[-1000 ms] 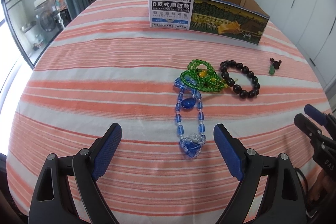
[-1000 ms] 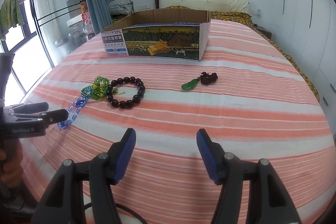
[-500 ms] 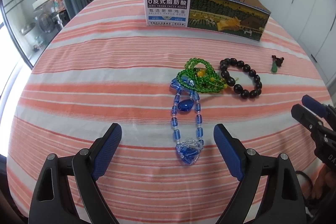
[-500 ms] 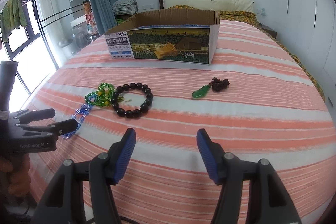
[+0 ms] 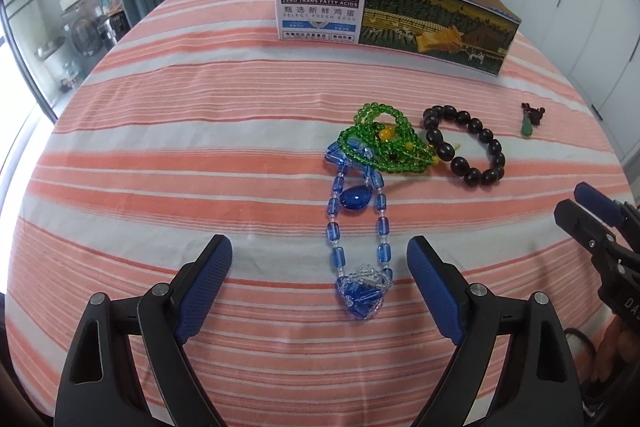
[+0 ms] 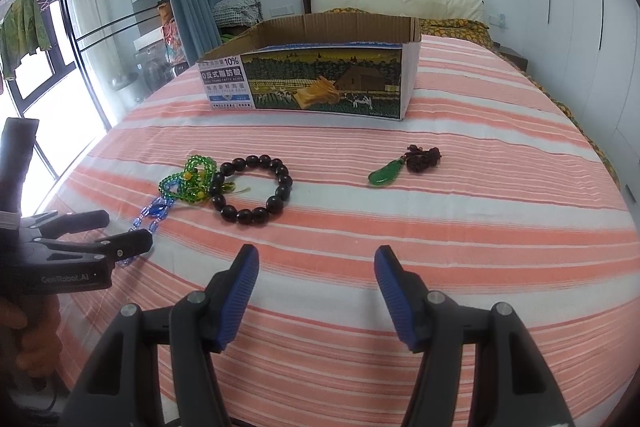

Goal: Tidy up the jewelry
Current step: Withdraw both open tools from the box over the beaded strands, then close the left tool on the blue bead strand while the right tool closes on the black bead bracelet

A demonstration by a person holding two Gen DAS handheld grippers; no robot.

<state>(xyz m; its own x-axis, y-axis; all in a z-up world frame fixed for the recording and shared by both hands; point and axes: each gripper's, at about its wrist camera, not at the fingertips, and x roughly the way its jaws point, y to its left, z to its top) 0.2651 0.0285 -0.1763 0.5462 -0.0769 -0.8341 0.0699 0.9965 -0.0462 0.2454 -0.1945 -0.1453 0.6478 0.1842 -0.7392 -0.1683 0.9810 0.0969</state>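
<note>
Four jewelry pieces on my striped bedspread: blue glass necklace [image 5: 357, 227] lower centre | green bead strand [image 5: 384, 143] | round dark bracelet [image 5: 464, 147] | jade pendant [image 6: 386, 173] right | one cardboard box [image 6: 320, 75] upper centre | my left gripper [image 5: 320, 271] wide, straddling the necklace's end | right gripper [image 6: 316, 279] wide, empty

Glossy translucent glass-like blue necklace [image 5: 357, 227] and green beads [image 5: 380, 139], polished dark bracelet [image 5: 464, 147], on a matt woven striped cloth [image 5: 200, 147]; printed corrugated cardboard box [image 6: 320, 79]; matt textured blue gripper pads [image 6: 240, 291].

Bracelet [image 6: 252, 189] between necklaces [image 6: 188, 179] and pendant [image 6: 386, 173]
</note>
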